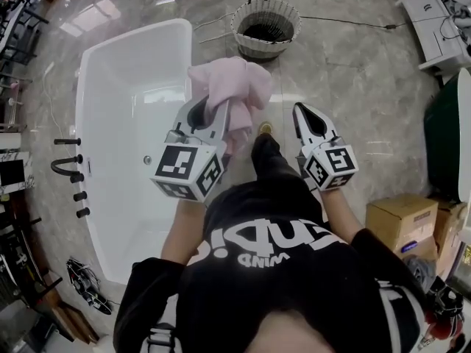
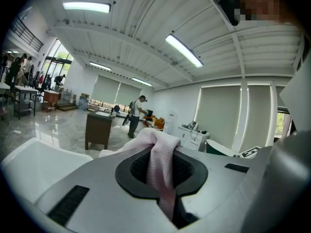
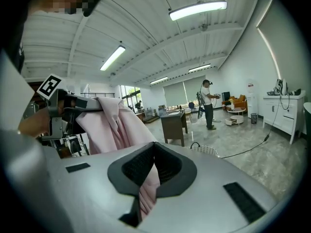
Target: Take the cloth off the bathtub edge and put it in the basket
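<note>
The left gripper (image 1: 213, 116) is pinching the pink cloth (image 1: 229, 85) between its jaws. In the left gripper view a fold of it is running straight down between the dark pads, and the rest is bunching up above the tips. The cloth is hanging in the air just beside the long right-hand edge of the white bathtub (image 1: 190, 31), towards the tub's far corner and clear of the rim. The wicker basket (image 1: 254, 46) is standing on the marble floor beyond that corner, apart from the cloth.

The right gripper (image 1: 303, 112) is hovering to the right of the cloth, not touching it. Its jaws are standing slightly apart with nothing between them. The pink showing through the slit in the right gripper view is the cloth hanging from the other gripper.

Each gripper's cube is showing black-and-white square markers. White lettering on the person's black shirt (image 1: 294, 248) is appearing upside down, and I cannot read it surely. A cardboard box (image 1: 401, 220) near the right edge is carrying a blue label too small to read.
</note>
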`<state>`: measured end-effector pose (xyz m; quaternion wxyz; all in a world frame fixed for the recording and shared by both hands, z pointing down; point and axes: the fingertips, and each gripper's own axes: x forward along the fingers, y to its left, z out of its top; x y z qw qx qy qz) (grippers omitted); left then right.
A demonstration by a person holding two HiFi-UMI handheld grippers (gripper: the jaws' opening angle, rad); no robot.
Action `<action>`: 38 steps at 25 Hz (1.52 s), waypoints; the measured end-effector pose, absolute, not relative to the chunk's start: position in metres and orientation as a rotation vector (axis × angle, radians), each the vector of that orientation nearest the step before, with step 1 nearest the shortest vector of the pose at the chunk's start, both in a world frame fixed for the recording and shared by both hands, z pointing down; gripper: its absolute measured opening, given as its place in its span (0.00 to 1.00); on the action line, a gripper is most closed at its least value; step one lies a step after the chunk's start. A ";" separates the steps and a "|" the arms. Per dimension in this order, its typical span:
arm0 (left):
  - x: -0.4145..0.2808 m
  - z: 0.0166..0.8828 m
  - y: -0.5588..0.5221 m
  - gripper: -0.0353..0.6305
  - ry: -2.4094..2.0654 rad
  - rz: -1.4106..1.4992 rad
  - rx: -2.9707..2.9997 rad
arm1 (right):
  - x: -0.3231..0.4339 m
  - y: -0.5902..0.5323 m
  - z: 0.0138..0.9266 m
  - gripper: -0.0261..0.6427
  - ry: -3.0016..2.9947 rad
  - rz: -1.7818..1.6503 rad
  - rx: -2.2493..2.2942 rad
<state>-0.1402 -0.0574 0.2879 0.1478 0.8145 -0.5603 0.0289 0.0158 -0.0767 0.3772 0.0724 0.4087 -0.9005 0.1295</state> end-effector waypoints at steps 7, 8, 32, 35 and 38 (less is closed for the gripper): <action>-0.117 0.269 -0.158 0.10 -1.608 0.079 2.361 | 0.035 -0.175 0.365 0.06 -2.715 0.379 1.201; -0.113 0.266 -0.173 0.10 -1.611 0.078 2.360 | 0.039 -0.190 0.362 0.06 -2.719 0.379 1.199; -0.088 0.219 -0.464 0.10 -1.586 -0.028 2.489 | 0.057 -0.442 0.355 0.06 -2.710 0.374 1.244; -0.089 0.210 -0.506 0.10 -1.550 -0.044 2.522 | 0.052 -0.481 0.348 0.06 -2.703 0.359 1.278; -0.087 0.203 -0.548 0.10 -1.494 -0.041 2.560 | 0.046 -0.519 0.338 0.06 -2.695 0.346 1.320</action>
